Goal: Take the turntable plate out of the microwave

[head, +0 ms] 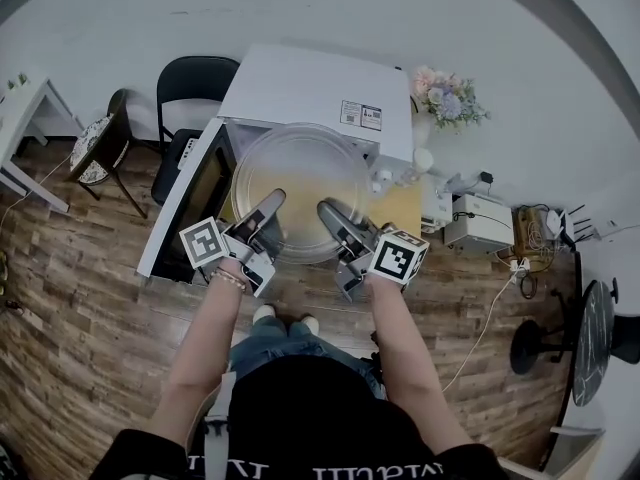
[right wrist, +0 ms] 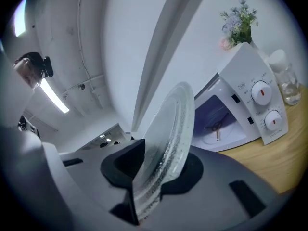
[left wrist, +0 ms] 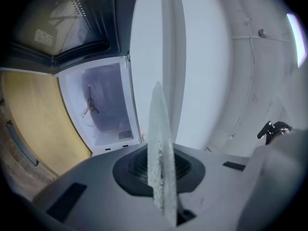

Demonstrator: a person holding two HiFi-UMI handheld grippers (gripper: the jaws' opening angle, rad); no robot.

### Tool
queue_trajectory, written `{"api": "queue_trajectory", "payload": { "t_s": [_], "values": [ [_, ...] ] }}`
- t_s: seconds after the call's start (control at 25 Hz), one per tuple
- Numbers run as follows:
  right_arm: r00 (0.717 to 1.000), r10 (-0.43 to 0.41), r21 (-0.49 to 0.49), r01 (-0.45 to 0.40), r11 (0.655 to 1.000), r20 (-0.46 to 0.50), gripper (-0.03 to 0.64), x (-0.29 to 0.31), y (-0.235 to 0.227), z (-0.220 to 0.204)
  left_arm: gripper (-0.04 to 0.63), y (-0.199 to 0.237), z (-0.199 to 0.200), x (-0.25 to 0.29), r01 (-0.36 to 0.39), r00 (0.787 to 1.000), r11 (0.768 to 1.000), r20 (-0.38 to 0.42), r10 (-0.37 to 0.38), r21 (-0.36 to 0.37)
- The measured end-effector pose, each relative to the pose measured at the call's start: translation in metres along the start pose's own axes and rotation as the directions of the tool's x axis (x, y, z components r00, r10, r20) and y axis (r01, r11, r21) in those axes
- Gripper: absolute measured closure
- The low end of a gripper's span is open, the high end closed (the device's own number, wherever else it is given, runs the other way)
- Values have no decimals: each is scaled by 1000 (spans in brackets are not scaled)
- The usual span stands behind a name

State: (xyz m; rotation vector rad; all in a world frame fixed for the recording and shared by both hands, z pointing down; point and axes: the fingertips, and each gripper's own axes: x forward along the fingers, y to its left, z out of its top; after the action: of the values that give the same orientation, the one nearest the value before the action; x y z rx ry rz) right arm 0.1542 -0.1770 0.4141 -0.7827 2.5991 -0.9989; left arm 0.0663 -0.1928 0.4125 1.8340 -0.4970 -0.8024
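Note:
The clear glass turntable plate (head: 300, 173) hangs in front of the open white microwave (head: 310, 88), outside its cavity, held by its near rim. My left gripper (head: 272, 200) is shut on the plate's left near edge. My right gripper (head: 328, 208) grips the right near edge. In the left gripper view the plate (left wrist: 161, 148) stands edge-on between the jaws of the left gripper (left wrist: 162, 186), and behind it the empty cavity (left wrist: 103, 105) shows its roller hub. In the right gripper view the plate (right wrist: 171, 129) runs tilted between the dark pads of the right gripper (right wrist: 147, 182).
The microwave door (head: 190, 193) hangs open to the left. A wooden tabletop (head: 405, 203) carries the microwave, a flower vase (head: 445, 98) and a glass jar (right wrist: 288, 88). Black chairs (head: 190, 88) stand to the left. A white device (head: 475, 218) and cables lie to the right.

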Motion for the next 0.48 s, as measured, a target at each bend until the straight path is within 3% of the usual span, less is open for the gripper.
{"api": "queue_trajectory", "payload": {
  "t_s": [0.2, 0.48],
  "values": [
    [999, 20, -6, -20, 1000, 36, 522, -4, 6, 17, 560, -16, 0, 15, 35, 998, 998, -63, -31, 59],
    [997, 50, 8, -51, 999, 66, 528, -9, 8, 38, 537, -30, -11, 33, 49, 980, 986, -199, -17, 159]
  ]
}}
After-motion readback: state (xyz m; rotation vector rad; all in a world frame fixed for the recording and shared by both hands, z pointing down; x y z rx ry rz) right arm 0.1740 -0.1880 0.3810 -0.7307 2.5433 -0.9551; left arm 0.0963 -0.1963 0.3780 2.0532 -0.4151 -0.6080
